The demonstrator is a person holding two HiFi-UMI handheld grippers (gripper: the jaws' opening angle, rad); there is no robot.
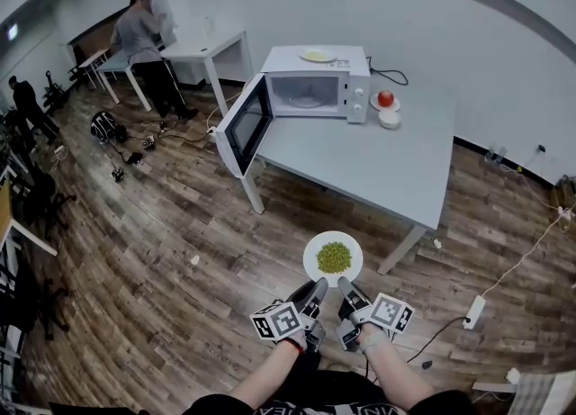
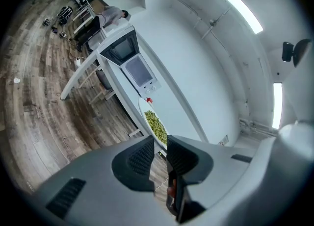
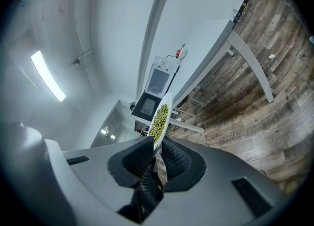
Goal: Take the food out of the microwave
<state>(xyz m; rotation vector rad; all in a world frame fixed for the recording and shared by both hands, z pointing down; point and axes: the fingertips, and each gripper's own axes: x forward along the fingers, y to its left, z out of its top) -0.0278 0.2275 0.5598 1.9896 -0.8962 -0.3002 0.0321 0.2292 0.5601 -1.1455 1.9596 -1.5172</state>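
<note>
A white plate of green peas [image 1: 333, 257] hangs over the wooden floor, well short of the grey table [image 1: 387, 170]. My left gripper [image 1: 319, 286] is shut on the plate's near rim from the left, and my right gripper [image 1: 343, 284] is shut on it from the right. In the left gripper view the plate [image 2: 155, 123] runs edge-on into the left gripper [image 2: 160, 146]. The right gripper view shows the plate [image 3: 160, 117] pinched by the right gripper [image 3: 157, 146]. The white microwave [image 1: 317, 91] stands on the table with its door [image 1: 245, 125] swung wide open and its inside looking bare.
A yellowish plate [image 1: 317, 56] lies on top of the microwave. A red tomato [image 1: 385, 98] and a white bowl [image 1: 389, 119] sit to its right. A person [image 1: 142, 40] stands at a far white desk. A power strip [image 1: 473, 311] and cables lie on the floor.
</note>
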